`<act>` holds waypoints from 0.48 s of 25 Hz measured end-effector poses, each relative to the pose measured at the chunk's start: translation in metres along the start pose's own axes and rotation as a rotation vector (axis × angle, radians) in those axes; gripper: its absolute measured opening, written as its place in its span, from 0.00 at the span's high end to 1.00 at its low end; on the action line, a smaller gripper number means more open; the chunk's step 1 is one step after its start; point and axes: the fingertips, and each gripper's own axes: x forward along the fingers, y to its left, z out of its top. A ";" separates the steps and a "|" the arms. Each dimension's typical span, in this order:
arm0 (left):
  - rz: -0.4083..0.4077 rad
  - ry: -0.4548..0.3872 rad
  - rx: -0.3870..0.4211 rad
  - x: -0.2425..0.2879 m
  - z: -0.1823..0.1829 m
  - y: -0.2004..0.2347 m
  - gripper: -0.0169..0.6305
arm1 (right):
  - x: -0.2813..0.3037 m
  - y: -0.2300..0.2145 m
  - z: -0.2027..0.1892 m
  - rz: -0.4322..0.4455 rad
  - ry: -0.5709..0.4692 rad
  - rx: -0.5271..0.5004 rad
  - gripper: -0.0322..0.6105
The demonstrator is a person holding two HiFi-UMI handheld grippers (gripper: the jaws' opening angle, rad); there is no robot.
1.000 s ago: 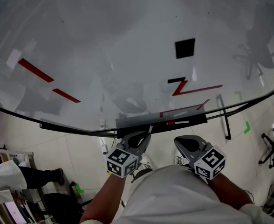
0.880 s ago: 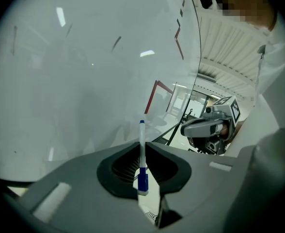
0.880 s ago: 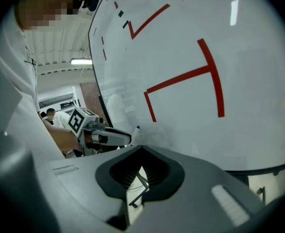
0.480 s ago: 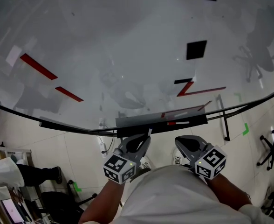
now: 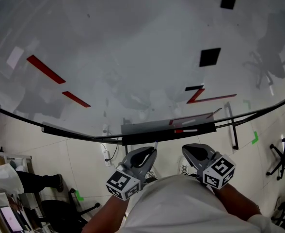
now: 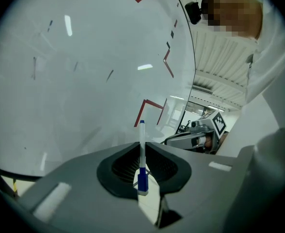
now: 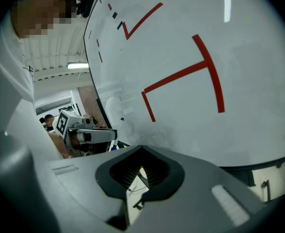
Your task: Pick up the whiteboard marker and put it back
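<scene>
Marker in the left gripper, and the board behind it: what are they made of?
Whiteboard marker: looks like plastic, with a smooth white barrel and blue cap and tip. Board: glossy white, probably a coated panel or glass. It mirrors the ceiling lights, but the exact material is unclear.

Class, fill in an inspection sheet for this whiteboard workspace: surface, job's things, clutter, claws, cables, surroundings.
Surface: whiteboard with red lines and black squares; tray along its lower edge.
Job's things: blue marker, upright in the left claw.
Clutter: red marker lying in the tray.
Claws: left claw shut on the blue marker; right claw shut, empty.
Cables: thin cable below the tray.
Surroundings: tiled floor, office chair, a person lower left.
</scene>
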 end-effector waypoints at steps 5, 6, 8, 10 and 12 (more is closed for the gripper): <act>0.010 0.003 0.003 -0.008 -0.003 -0.003 0.89 | 0.001 0.002 0.000 0.002 -0.002 -0.008 0.95; 0.012 0.003 0.004 -0.009 -0.003 -0.002 0.89 | 0.001 0.002 0.000 0.002 -0.002 -0.007 0.95; 0.014 0.002 0.007 -0.010 -0.003 -0.002 0.89 | 0.001 0.002 0.000 0.001 -0.002 -0.008 0.95; 0.017 0.001 0.009 -0.010 -0.003 -0.001 0.89 | 0.001 0.002 0.000 0.002 -0.002 -0.010 0.95; 0.017 -0.001 0.010 -0.011 -0.002 -0.001 0.89 | 0.001 0.003 0.000 0.001 -0.003 -0.010 0.95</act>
